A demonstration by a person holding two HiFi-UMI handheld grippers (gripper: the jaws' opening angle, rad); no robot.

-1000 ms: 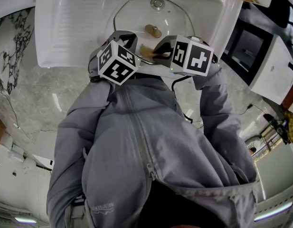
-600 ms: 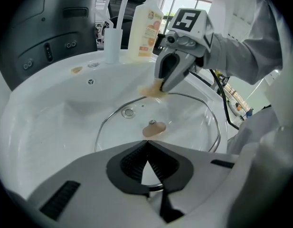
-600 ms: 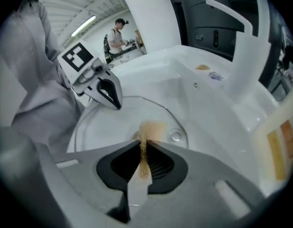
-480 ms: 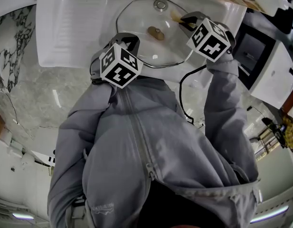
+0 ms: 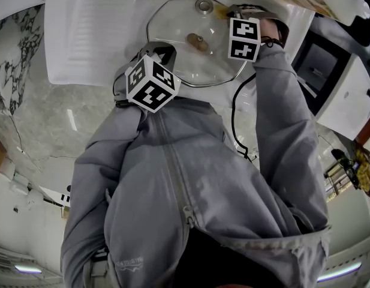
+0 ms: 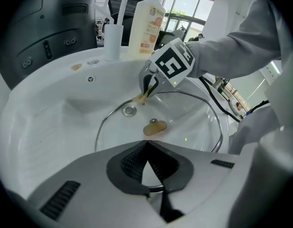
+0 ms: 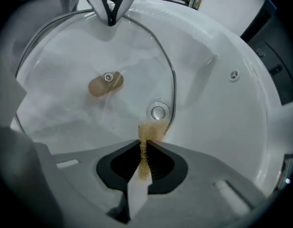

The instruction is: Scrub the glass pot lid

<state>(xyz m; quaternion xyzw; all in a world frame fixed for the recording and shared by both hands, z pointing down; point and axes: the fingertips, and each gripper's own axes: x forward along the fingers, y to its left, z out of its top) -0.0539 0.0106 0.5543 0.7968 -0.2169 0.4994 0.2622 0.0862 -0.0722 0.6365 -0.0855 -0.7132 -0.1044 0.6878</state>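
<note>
A round glass pot lid (image 5: 173, 26) with a tan knob (image 5: 194, 41) lies in the white sink (image 5: 89, 35). My left gripper (image 5: 162, 54) is shut on the lid's near rim, and the metal rim runs under its closed tips (image 6: 146, 145). Across the lid, my right gripper (image 5: 231, 12) is shut on a thin tan scrub pad (image 7: 150, 129). The pad touches the lid's (image 7: 65, 46) far rim beside the drain (image 7: 158, 112). The left gripper view shows the right gripper (image 6: 147, 87) pointing down with the pad (image 6: 139, 98) on the glass (image 6: 193, 122).
A soap bottle (image 6: 147, 23) and a white cup (image 6: 113, 42) stand on the sink's back ledge. A dark appliance (image 5: 313, 62) sits right of the sink, and marble counter (image 5: 29, 119) lies to the left. The person's grey jacket (image 5: 190, 185) fills the lower head view.
My right gripper has carried the pad from the lid's near edge, beside the left gripper, across to the far rim by the drain. The left gripper and the lid have stayed put.
</note>
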